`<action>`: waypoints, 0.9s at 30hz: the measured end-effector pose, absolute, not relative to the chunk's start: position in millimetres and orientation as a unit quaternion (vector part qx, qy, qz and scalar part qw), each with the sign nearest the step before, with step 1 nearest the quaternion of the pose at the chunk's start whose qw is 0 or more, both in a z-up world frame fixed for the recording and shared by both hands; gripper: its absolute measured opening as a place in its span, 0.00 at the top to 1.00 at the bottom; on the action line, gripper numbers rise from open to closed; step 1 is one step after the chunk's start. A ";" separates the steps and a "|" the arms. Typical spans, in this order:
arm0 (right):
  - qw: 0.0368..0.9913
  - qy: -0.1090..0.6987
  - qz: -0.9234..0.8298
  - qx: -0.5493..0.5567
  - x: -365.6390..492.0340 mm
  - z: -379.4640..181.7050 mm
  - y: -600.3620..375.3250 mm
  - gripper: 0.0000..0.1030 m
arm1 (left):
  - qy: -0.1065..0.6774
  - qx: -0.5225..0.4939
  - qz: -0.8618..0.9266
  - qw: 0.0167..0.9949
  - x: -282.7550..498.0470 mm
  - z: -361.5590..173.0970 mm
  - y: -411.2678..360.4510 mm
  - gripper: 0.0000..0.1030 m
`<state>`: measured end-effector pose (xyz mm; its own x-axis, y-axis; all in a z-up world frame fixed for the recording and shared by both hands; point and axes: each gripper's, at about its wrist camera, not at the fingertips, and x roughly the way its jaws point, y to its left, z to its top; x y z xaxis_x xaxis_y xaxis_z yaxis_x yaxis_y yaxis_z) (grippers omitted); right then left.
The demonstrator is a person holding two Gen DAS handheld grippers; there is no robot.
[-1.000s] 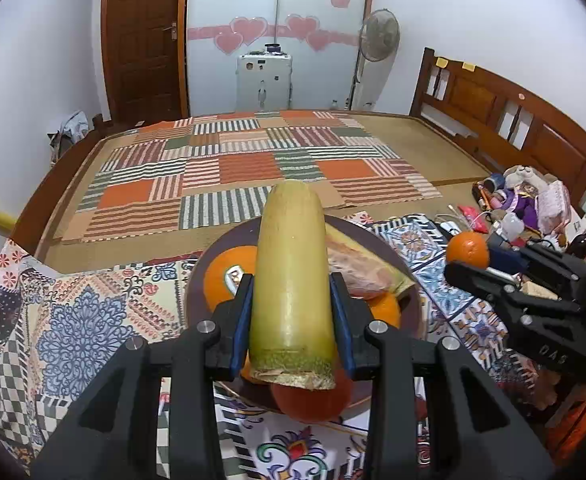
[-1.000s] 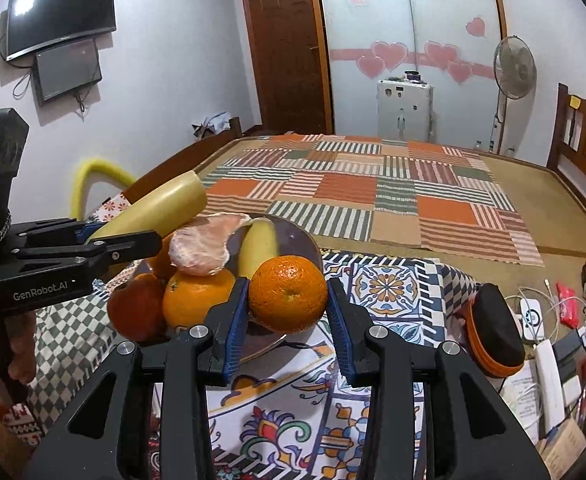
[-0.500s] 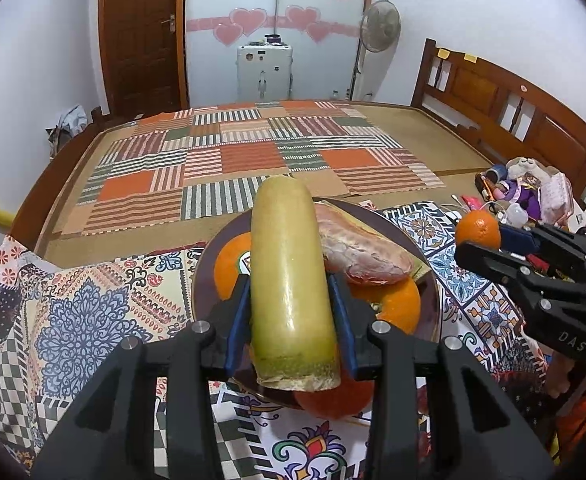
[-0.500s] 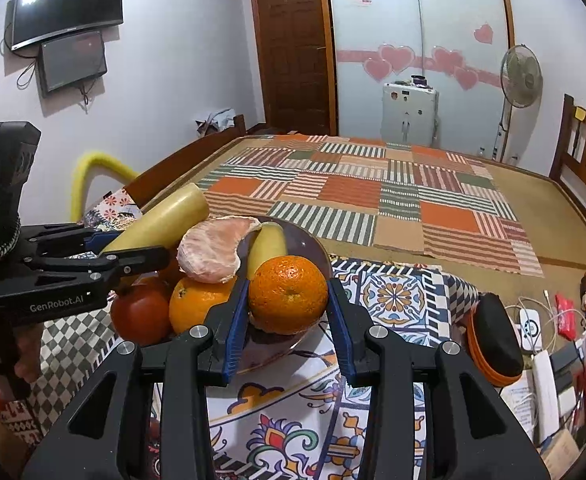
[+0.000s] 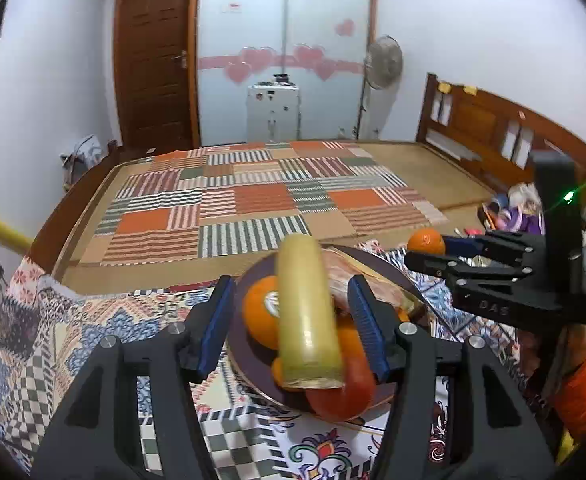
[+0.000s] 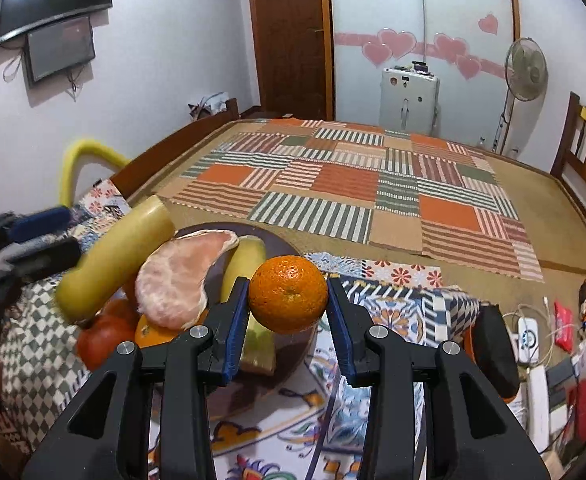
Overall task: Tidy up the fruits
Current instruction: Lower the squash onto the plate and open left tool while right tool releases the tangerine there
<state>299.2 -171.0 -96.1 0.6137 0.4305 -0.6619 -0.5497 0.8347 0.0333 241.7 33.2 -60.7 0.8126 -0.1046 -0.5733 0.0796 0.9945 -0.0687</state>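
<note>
Now that your left gripper [image 5: 293, 320] has sprung apart, the yellow stick [image 5: 307, 312] drops onto the plate [image 5: 241, 356] pile (one fruit done); your right gripper [image 6: 288, 312] squeezes the orange [image 6: 288, 293] beside it.

The only lettering that can be read is "DAS", embossed on the black body of the right claw [image 5: 427, 256], seen at the right of the left wrist view. A sticker on an orange [image 5: 261, 317] in the plate carries print too blurred to read.
</note>
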 end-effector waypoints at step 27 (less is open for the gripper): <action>0.879 0.377 0.276 -0.097 314.1 -108.9 -155.0 0.56 | 0.313 -0.034 -0.001 0.949 231.0 -85.1 76.3 0.39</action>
